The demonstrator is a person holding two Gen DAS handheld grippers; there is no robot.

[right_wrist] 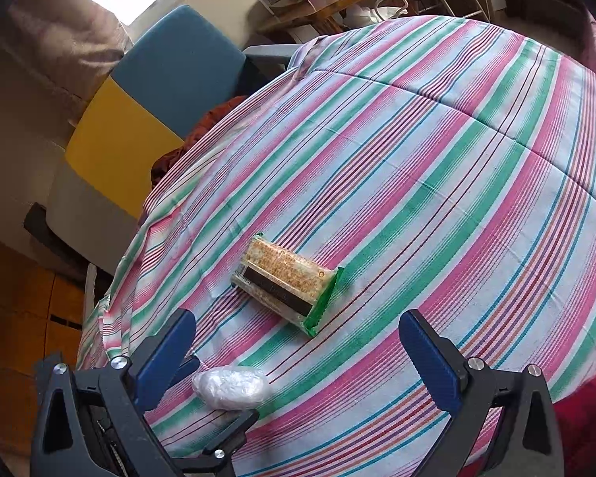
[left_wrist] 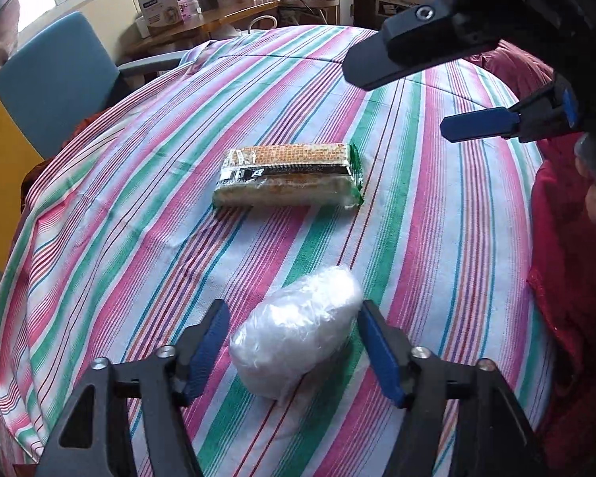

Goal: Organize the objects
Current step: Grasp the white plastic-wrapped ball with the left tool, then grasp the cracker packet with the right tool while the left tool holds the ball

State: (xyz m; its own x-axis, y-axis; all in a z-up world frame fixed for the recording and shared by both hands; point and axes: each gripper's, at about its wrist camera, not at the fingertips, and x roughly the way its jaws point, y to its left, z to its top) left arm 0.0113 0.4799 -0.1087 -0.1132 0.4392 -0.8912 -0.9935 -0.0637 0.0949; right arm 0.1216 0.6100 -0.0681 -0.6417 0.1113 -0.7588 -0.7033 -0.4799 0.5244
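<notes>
A white plastic-wrapped bundle (left_wrist: 298,334) lies on the striped tablecloth (left_wrist: 139,206), between the blue pads of my left gripper (left_wrist: 294,318). The right pad sits against the bundle; a thin gap shows at the left pad, so the jaws stand open. Farther out lies a green-edged cracker packet (left_wrist: 288,175). My right gripper (left_wrist: 397,99) hangs open and empty above the cloth at the upper right. In the right wrist view the right gripper (right_wrist: 298,318) spreads wide over the near end of the cracker packet (right_wrist: 286,282), with the bundle (right_wrist: 230,387) and the left gripper (right_wrist: 218,391) low on the left.
A blue chair (left_wrist: 55,79) stands past the table's left edge, next to a yellow panel (right_wrist: 115,147). Red fabric (left_wrist: 568,238) lies along the right side. A wooden desk (left_wrist: 218,20) with boxes is at the back.
</notes>
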